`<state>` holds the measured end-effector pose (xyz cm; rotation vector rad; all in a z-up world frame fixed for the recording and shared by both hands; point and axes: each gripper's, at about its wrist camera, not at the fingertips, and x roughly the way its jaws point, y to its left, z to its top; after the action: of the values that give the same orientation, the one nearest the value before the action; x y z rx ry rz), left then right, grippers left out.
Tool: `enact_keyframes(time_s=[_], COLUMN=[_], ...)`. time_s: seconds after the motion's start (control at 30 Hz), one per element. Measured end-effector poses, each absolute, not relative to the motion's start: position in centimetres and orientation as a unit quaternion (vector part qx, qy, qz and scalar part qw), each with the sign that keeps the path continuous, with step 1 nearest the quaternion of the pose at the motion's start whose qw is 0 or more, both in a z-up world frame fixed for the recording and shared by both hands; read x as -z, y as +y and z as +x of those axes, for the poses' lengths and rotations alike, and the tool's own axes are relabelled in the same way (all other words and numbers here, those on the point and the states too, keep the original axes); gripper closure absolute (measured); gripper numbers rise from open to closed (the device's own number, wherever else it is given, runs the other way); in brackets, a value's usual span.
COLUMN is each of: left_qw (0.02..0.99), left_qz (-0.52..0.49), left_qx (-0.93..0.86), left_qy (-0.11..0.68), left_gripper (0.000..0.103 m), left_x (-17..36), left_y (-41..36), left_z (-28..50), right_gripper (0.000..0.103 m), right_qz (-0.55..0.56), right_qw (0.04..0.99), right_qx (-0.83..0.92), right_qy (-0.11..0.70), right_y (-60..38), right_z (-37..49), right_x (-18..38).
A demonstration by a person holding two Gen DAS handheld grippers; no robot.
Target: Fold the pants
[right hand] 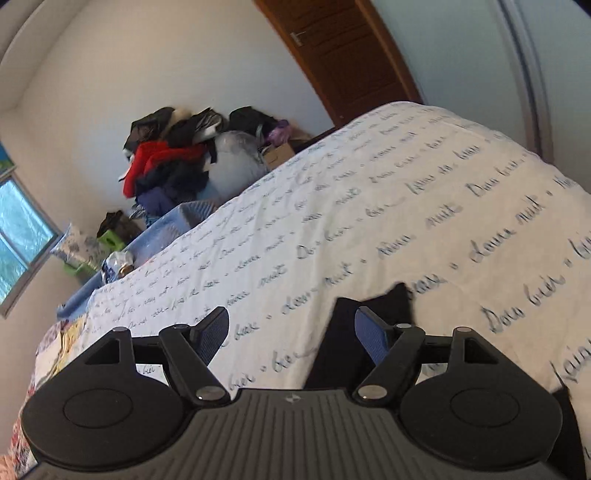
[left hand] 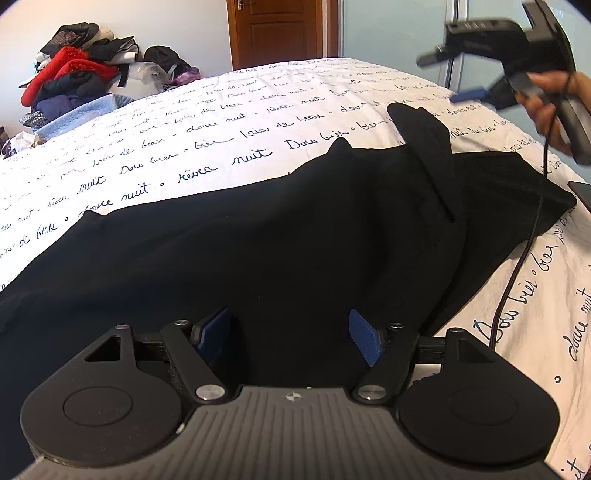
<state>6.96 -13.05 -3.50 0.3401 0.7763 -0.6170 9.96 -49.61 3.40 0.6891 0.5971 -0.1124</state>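
Black pants (left hand: 295,236) lie spread across the white bed cover with script print (left hand: 221,122). A flap of the cloth (left hand: 424,147) is turned up at the far right. My left gripper (left hand: 291,332) is open and low over the near part of the pants, blue pads apart. My right gripper (left hand: 454,77) shows in the left wrist view, held in a hand above the far right end of the pants, open and empty. In the right wrist view the right gripper (right hand: 291,332) is open, tilted, with only a corner of the black pants (right hand: 388,306) below it.
A heap of clothes (left hand: 77,74) in a blue basket (left hand: 81,114) stands beyond the bed's left side. A wooden door (left hand: 280,29) is behind the bed. A black cable (left hand: 517,269) hangs from the right gripper over the bed's right edge.
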Motion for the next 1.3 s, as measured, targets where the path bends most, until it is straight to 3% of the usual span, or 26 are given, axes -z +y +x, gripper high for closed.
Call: enact_keyframes(time_s=[0.17, 0.43, 0.47, 0.53, 0.57, 0.6, 0.67, 1.1, 1.2, 1.27, 1.3], left_qw=[0.866, 0.865, 0.865, 0.866, 0.867, 0.868, 0.873, 0.836, 0.835, 0.833, 0.832], left_qz=[0.161, 0.166, 0.168, 0.169, 0.166, 0.162, 0.153, 0.237, 0.254, 0.251, 0.244], left_qx=[0.293, 0.291, 0.291, 0.291, 0.292, 0.294, 0.302, 0.426, 0.423, 0.424, 0.427], left_qy=[0.371, 0.373, 0.372, 0.37, 0.368, 0.365, 0.351, 0.253, 0.245, 0.25, 0.257], left_gripper=[0.027, 0.027, 0.027, 0.029, 0.03, 0.03, 0.03, 0.029, 0.037, 0.057, 0.06], left_x=[3.6, 3.5, 3.4, 3.2, 3.0, 2.7, 2.1, 1.7, 2.6, 3.1, 3.3], left_y=[-13.2, -13.4, -13.4, -13.4, -13.3, -13.3, -13.3, -20.5, -21.9, -22.4, -22.5], left_z=[7.0, 7.0, 7.0, 6.9, 6.9, 6.8, 6.6, 2.3, 1.8, 2.1, 2.3], right_gripper=[0.027, 0.03, 0.036, 0.059, 0.079, 0.092, 0.097, 0.099, 0.099, 0.099, 0.099], right_qz=[0.413, 0.441, 0.441, 0.442, 0.442, 0.443, 0.441, 0.342, 0.349, 0.354, 0.354], right_qw=[0.856, 0.848, 0.85, 0.849, 0.847, 0.847, 0.853, 0.918, 0.914, 0.91, 0.909], right_qx=[0.025, 0.029, 0.033, 0.042, 0.045, 0.047, 0.054, 0.122, 0.127, 0.13, 0.133], right_qy=[0.309, 0.291, 0.287, 0.286, 0.291, 0.291, 0.276, 0.159, 0.165, 0.172, 0.177], right_y=[-51.2, -51.8, -51.8, -51.9, -51.9, -51.8, -51.8, -51.3, -51.6, -51.6, -51.7], right_z=[10.6, 14.2, 14.5, 14.9, 15.0, 14.9, 14.0, 0.3, -1.4, -1.9, -2.0], right_x=[0.1, 3.2, 3.4, 3.7, 4.0, 4.1, 3.9, -6.5, -6.3, -5.6, -5.2])
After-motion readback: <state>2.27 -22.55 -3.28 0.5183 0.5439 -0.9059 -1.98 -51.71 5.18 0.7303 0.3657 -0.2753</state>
